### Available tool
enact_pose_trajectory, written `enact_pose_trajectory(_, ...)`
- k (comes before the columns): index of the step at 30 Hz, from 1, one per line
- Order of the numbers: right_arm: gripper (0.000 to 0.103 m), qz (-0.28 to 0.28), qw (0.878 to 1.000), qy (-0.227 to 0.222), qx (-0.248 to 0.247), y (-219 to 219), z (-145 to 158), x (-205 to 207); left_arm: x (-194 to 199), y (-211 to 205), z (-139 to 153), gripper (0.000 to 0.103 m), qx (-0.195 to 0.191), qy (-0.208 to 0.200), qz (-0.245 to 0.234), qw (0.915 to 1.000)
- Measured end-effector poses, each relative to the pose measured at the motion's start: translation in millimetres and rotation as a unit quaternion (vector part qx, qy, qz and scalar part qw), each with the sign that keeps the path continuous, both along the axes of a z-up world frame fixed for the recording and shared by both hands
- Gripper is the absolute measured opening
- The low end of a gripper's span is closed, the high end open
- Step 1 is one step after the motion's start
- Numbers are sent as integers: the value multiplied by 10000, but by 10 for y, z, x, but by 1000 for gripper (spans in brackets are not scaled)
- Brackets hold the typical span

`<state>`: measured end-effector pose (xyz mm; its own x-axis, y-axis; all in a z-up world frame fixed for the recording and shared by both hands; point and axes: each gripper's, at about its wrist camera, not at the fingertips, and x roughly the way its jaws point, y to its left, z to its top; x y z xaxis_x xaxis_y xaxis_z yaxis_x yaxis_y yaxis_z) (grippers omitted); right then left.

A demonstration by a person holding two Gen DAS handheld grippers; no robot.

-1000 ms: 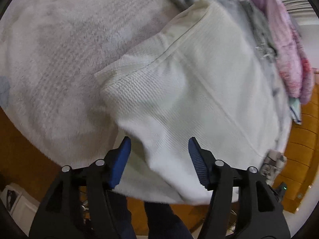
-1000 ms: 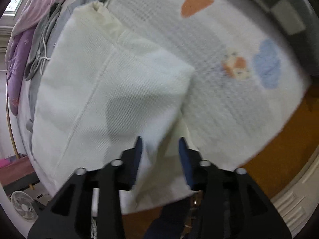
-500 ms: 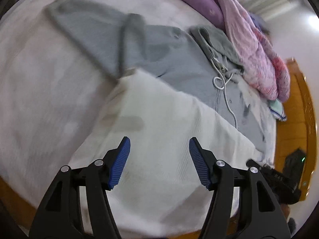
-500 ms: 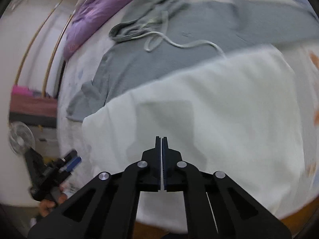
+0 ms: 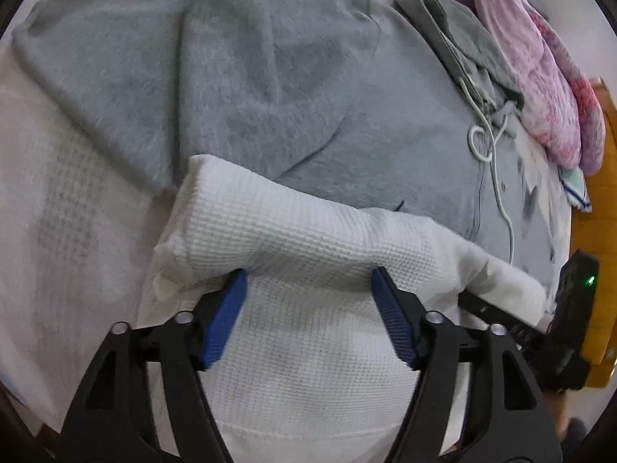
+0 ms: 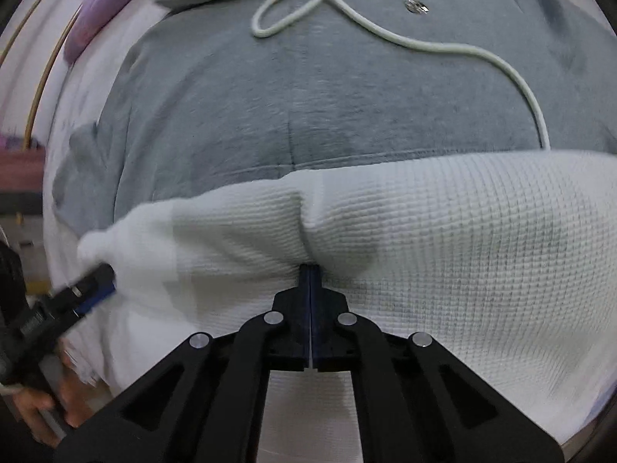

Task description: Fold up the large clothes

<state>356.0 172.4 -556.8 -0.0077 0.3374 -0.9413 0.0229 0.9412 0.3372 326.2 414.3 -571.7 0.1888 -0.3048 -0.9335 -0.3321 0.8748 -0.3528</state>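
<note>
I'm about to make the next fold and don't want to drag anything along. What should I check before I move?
1. Left gripper released: ok. Its jaws have just been opening; the white garment lies between the fingers, unpressed.
2. Right gripper free of fabric: cannot tell. It is shut, with its tips at a pucker in the garment.
3. Garment clear of the grey hoodie: not ok. Its far edge lies on the hoodie.
4. Drawstring free: not ok. It runs under the garment's edge.
5. Fold lying flat: not ok. The far edge bulges in a roll.
</note>
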Motion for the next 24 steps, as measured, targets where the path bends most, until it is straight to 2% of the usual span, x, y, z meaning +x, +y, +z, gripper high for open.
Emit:
enact_pose_trajectory(3, 0, -73, 9999, 131, 26, -41, 150, -148, -59, -57, 99, 77, 68, -169, -131, 9997)
enact_pose_trajectory(5, 0, -101, 9992, 355, 180, -67, 216, -401, -149, -27, 196, 77, 14, -312, -123, 9994)
enact_pose_trajectory(9, 0, -152, 9976, 657, 156, -110, 141, -876, -541, 183, 474, 77, -78, -625, 302, 9976)
enact_pose_trajectory(11, 0, -230, 9983, 494, 191, -145, 22, -990, -766, 292, 569, 77, -111, -666, 515, 9964)
enact_pose_trajectory(14, 0, -443, 9972, 488, 349, -212, -40, -988, -1184, 479, 588, 77, -24, -490, 928, 9945)
enact_pose_trajectory(19, 0, -496, 9968, 578, 224, -301, 144, -1293, -1842, 716, 413, 77, -153, 17, 1568, 9875)
enact_pose_trajectory(21, 0, -404, 9955, 846, 130, -235, 58, -1525, -2006, 736, 327, 77, -288, 136, 1677, 9853)
enact_pose_trajectory(23, 0, -445, 9918, 1187, 176, -253, -188, -1779, -2158, 723, 214, 77, -503, 222, 1833, 9815)
enact_pose_trajectory(24, 0, -463, 9930, 1066, 216, -272, -233, -1836, -2209, 706, 159, 77, -545, 239, 1863, 9807)
